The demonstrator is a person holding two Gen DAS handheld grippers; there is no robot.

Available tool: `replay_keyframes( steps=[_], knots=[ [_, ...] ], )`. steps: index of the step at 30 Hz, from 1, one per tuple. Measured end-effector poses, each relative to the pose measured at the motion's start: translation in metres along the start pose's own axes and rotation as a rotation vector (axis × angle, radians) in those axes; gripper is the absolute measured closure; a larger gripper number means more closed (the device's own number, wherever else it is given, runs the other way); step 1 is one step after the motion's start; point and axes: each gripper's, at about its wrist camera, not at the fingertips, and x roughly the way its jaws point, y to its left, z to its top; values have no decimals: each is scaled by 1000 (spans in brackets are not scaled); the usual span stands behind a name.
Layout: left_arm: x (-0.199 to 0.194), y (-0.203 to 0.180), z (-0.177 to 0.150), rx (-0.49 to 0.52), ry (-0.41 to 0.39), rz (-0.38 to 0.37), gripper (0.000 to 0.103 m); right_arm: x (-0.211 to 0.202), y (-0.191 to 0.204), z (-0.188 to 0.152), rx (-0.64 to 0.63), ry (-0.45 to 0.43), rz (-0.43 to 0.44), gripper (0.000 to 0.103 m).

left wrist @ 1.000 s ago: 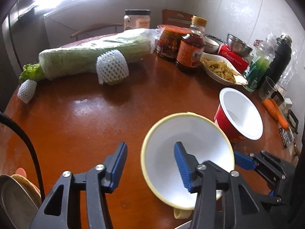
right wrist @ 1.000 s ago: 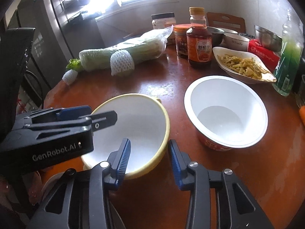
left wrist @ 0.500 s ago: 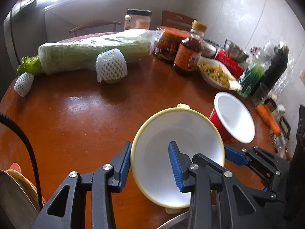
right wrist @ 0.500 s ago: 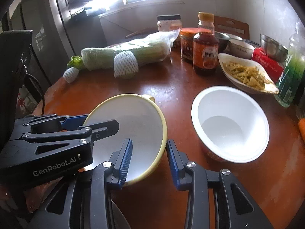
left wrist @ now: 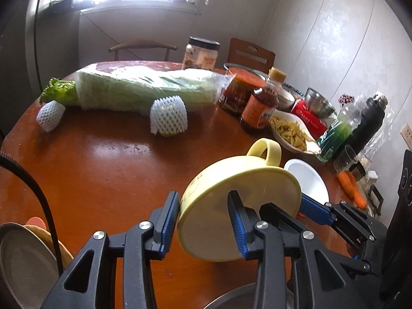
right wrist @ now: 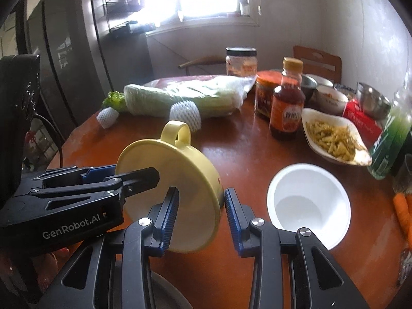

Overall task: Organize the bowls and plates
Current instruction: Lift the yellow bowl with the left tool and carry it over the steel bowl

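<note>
Above the brown table, the left gripper and right gripper each clamp the tilted yellow bowl by its rim, beside a white bowl.

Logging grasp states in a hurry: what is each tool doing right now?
Left tool: shut on the yellow bowl's rim.
Right tool: also shut on the yellow bowl, gripping its wall.
</note>
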Motion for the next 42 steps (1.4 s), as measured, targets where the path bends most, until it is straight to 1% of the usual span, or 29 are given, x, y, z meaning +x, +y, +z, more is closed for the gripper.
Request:
replay_keyframes(
  steps=[4,12,21,33,40,42],
  knots=[
    [-11,1,2,-10,-27,-11,63,-7,4,5,-7,-23,8,65],
    [-45,-7,3,10,-96,-12,63,-31,9,12,-20,-82,21,65],
    [-75,-16,-7,26,-131,-2,63,-60,19,8,-34,-130,33,65],
    [-106,-30,-41,37,-156,-4,63,-97,30,-22,-42,-161,33,65],
    [-110,-37,-67,49,-146,-4,63,-107,30,-49,-37,-150,29,65],
    [-108,-38,-75,48,-132,-7,63,-109,30,-56,-37,-151,29,65]
  ],
)
